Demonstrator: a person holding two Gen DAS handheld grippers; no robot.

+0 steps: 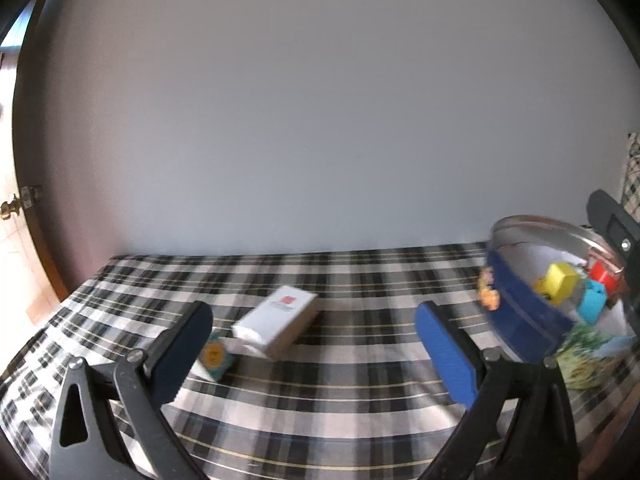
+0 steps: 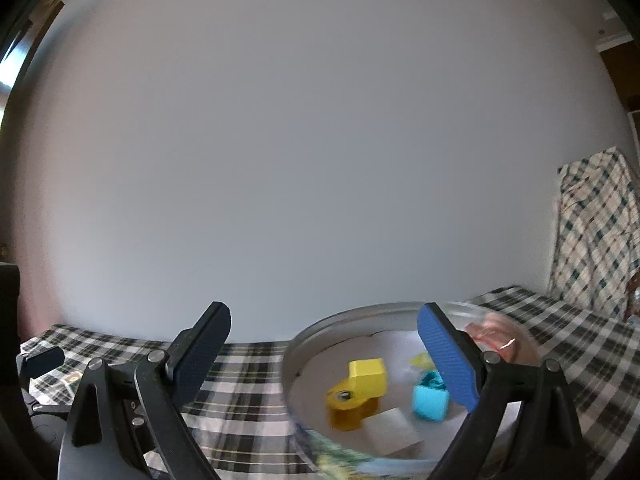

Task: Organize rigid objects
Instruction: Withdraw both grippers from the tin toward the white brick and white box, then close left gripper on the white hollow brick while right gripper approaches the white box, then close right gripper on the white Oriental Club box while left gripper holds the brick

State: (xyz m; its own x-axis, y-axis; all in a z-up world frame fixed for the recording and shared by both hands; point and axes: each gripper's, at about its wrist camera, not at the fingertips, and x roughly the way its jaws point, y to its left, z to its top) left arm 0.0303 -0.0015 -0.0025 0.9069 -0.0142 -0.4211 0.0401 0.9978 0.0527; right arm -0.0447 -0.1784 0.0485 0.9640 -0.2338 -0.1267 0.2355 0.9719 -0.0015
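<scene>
A white box with a red logo (image 1: 280, 318) lies on the plaid tablecloth (image 1: 360, 360), with a small box bearing a yellow-orange sun print (image 1: 216, 358) just left of it. My left gripper (image 1: 316, 352) is open and empty above the cloth, the boxes near its left finger. A round metal tin (image 2: 320, 332) holds a yellow block (image 2: 360, 392), a cyan block (image 2: 430, 400) and white paper. My right gripper (image 2: 324, 360) is open and empty over the tin's left rim. The tin also shows in the left wrist view (image 1: 520, 312), with a red block (image 1: 602, 274).
A plain white wall (image 1: 320, 120) runs behind the table. A door with a brass knob (image 1: 10, 208) stands at far left. A plaid cloth (image 2: 596, 232) hangs at right. The other gripper's dark body (image 2: 40, 360) shows at the left edge of the right wrist view.
</scene>
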